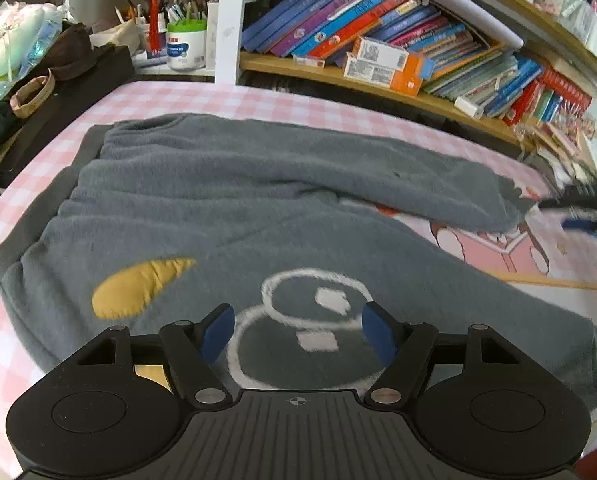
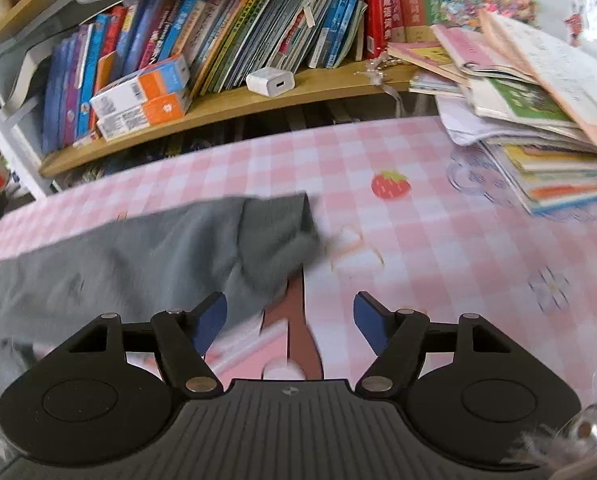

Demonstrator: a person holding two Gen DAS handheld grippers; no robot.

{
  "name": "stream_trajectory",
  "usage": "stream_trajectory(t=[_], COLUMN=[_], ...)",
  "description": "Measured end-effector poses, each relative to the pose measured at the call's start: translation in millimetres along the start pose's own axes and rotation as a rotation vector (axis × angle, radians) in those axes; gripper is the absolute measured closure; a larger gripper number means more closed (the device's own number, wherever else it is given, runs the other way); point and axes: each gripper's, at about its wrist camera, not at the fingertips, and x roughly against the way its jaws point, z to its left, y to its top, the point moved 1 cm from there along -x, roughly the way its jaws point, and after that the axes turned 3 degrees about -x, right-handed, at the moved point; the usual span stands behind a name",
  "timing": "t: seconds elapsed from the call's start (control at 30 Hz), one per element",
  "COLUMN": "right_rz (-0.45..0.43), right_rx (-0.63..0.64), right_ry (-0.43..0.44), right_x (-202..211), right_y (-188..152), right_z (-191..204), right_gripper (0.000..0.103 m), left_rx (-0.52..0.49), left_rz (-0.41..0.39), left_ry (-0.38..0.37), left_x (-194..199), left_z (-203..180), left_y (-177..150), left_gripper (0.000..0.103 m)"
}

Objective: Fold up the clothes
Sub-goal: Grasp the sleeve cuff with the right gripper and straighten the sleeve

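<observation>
A grey fleece sweater [image 1: 226, 200] with a yellow patch and a white outline figure lies spread on the pink checked tablecloth [image 1: 146, 98]. One sleeve [image 1: 438, 192] stretches to the right. My left gripper [image 1: 297, 330] hovers open over the sweater's front, nothing between its blue pads. In the right wrist view the sleeve's cuff end [image 2: 282, 232] lies on the cloth just ahead and left of my right gripper [image 2: 289, 322], which is open and empty. The right gripper [image 1: 586, 216] also shows blurred at the right edge of the left wrist view.
A wooden shelf [image 1: 338, 76] crammed with books runs along the table's far side. A pile of notebooks [image 2: 538, 120] sits at the right on the cloth. Pen holders and a white jar [image 1: 185, 46] stand at the back left, beside bags and dark items [image 1: 70, 52].
</observation>
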Motion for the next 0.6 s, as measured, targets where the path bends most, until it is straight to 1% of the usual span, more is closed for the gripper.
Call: stream_trajectory(t=[0.1, 0.2, 0.33, 0.37, 0.5, 0.57, 0.6], right_rz=[0.015, 0.034, 0.052, 0.052, 0.044, 0.039, 0.036], right_rx=[0.015, 0.044, 0.090, 0.102, 0.154, 0.191, 0.214], right_ry=[0.015, 0.020, 0.010, 0.007, -0.010, -0.026, -0.035], right_x=[-22.7, -43.4, -62.3, -64.8, -71.4, -73.0, -73.6], right_y=[14.7, 23.4, 25.6, 24.8, 21.7, 19.9, 19.1], right_z=[2.3, 9.7, 20.7, 23.1, 29.6, 32.9, 34.5], right_gripper=[0.034, 0.034, 0.034, 0.032, 0.033, 0.040, 0.047], left_rx=[-0.013, -0.003, -0.006, -0.010, -0.008, -0.007, -0.008], left_rz=[0.023, 0.032, 0.031, 0.031, 0.036, 0.035, 0.034], left_ry=[0.032, 0.053, 0.079, 0.086, 0.107, 0.114, 0.116], left_x=[4.4, 7.8, 12.8, 14.2, 17.1, 17.9, 18.0], left_z=[-10.6, -17.2, -24.4, -25.7, -27.4, -28.5, -29.1], left_y=[-7.7, -11.7, -14.2, -15.1, -16.7, -16.1, -15.7], left_gripper=[0.031, 0.031, 0.031, 0.031, 0.031, 0.031, 0.031])
